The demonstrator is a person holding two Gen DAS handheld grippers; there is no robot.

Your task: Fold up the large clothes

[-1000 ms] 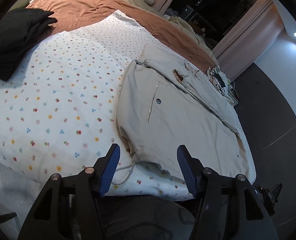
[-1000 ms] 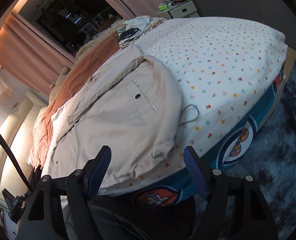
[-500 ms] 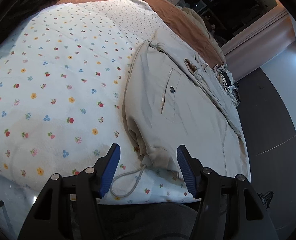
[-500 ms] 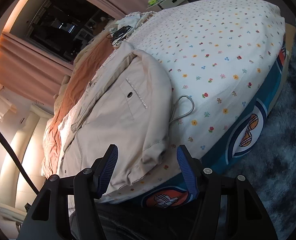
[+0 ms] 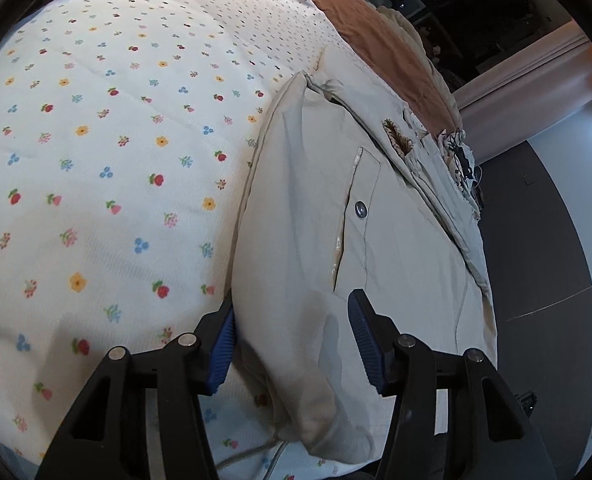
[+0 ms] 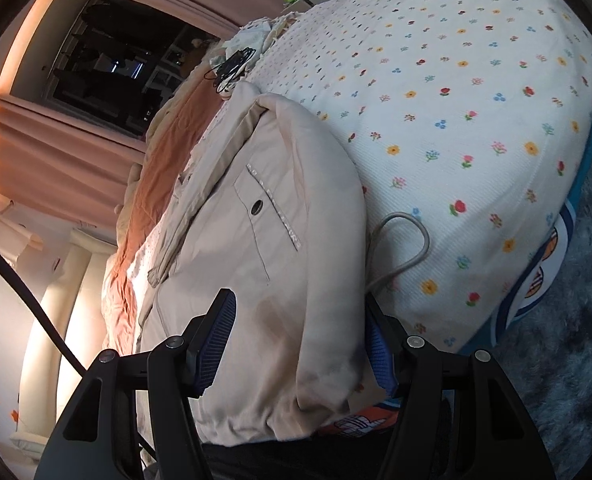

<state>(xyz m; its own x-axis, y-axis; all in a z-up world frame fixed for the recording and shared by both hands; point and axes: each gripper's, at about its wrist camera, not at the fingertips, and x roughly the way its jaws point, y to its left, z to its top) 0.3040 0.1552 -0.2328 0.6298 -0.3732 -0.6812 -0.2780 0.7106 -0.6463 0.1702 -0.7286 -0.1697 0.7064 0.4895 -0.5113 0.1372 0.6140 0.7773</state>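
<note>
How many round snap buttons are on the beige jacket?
1 that shows: a dark round button on the pocket flap of the beige jacket, also seen from the right wrist. More may be hidden in the folded parts.

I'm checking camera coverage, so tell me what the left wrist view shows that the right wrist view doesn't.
Only the left wrist view shows the dark floor beside the bed and the jacket's brown patterned lining.

Only the right wrist view shows the grey shaggy rug, the looped drawstring and the mattress's teal side.

Both show the beige jacket on the flowered sheet, its pocket snap, and an open hand-held gripper, left and right, straddling the hem.
</note>
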